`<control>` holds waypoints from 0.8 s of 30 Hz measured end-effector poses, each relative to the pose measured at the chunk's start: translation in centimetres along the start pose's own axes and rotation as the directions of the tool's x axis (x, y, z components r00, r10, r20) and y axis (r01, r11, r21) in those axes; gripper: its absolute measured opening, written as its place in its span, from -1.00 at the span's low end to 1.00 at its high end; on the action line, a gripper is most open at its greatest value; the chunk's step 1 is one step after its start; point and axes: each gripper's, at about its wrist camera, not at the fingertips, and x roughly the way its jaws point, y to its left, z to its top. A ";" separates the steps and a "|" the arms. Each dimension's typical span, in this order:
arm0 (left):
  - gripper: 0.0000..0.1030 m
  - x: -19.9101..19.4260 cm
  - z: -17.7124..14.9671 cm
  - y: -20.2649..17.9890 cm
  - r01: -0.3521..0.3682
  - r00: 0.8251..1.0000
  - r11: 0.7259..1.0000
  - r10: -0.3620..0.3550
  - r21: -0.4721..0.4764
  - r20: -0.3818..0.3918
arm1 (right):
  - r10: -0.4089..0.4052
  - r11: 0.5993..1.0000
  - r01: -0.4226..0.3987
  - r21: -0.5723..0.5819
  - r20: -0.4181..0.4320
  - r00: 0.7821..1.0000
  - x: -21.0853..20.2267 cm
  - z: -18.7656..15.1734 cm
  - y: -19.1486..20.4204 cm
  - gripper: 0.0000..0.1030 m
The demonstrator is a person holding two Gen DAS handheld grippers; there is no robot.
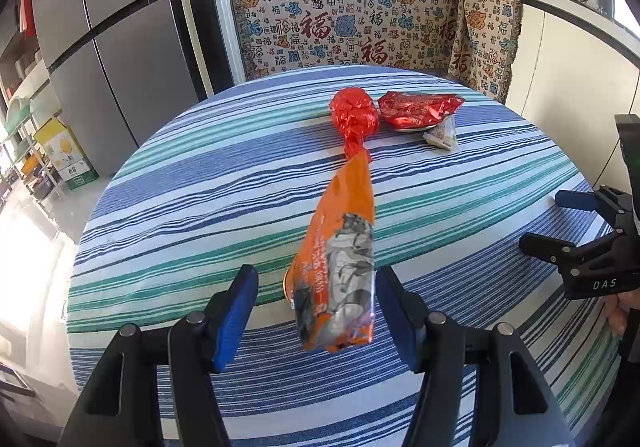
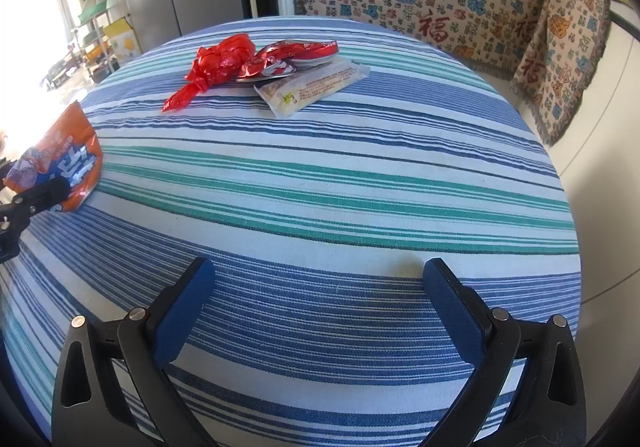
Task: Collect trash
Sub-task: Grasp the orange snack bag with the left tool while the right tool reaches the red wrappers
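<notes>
An orange snack wrapper (image 1: pixel 338 271) is seen between the blue-padded fingers of the left gripper (image 1: pixel 316 303), its long body standing up and leaning away over the table (image 1: pixel 200 199). The jaws are spread wider than the wrapper; a clear gap shows on the left side, and whether the right pad touches the wrapper cannot be told. In the right wrist view the same wrapper (image 2: pixel 60 167) appears at the left edge, partly covered by a black finger of the left gripper. The right gripper (image 2: pixel 320 295) is held wide open above the striped tablecloth (image 2: pixel 340 175), with nothing between its fingers. Farther across the table, well apart from both grippers, a small heap of trash is gathered: a knotted red plastic bag (image 2: pixel 218 65), a shiny red foil packet (image 2: pixel 294 55) touching it, and a pale flat packet (image 2: pixel 316 87) lying just beside and partly under the foil one. A patterned cloth (image 1: pixel 344 11) is draped behind the table.
</notes>
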 end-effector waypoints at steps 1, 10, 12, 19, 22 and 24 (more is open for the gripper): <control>0.21 0.3 -0.1 0.0 0.000 1.000 1.000 -0.001 -0.005 -0.009 | 0.000 1.000 0.000 0.000 0.000 1.000 0.0 0.0 0.0 0.99; 0.21 1.6 -0.6 0.1 0.043 0.998 0.999 -0.044 -0.026 -0.046 | 0.006 1.000 -0.006 0.001 0.004 1.000 0.0 0.0 -0.1 0.99; 0.21 1.7 -0.7 0.3 0.057 0.997 0.997 -0.059 -0.042 -0.049 | 0.027 1.000 -0.027 0.014 0.026 0.999 -0.2 0.4 -0.5 0.89; 0.21 1.1 -0.8 1.0 0.065 0.997 0.996 -0.068 -0.057 -0.047 | 0.223 0.939 -0.254 0.233 0.150 0.963 -0.1 7.4 -2.0 0.62; 0.21 0.4 -0.7 1.6 0.065 0.997 0.995 -0.067 -0.072 -0.026 | 0.274 0.889 -0.312 0.335 0.159 0.949 2.3 10.2 -2.5 0.40; 0.21 0.0 -0.6 2.0 0.068 0.998 0.995 -0.069 -0.077 -0.010 | 0.298 0.845 -0.341 0.413 0.166 0.940 3.9 11.5 -3.1 0.33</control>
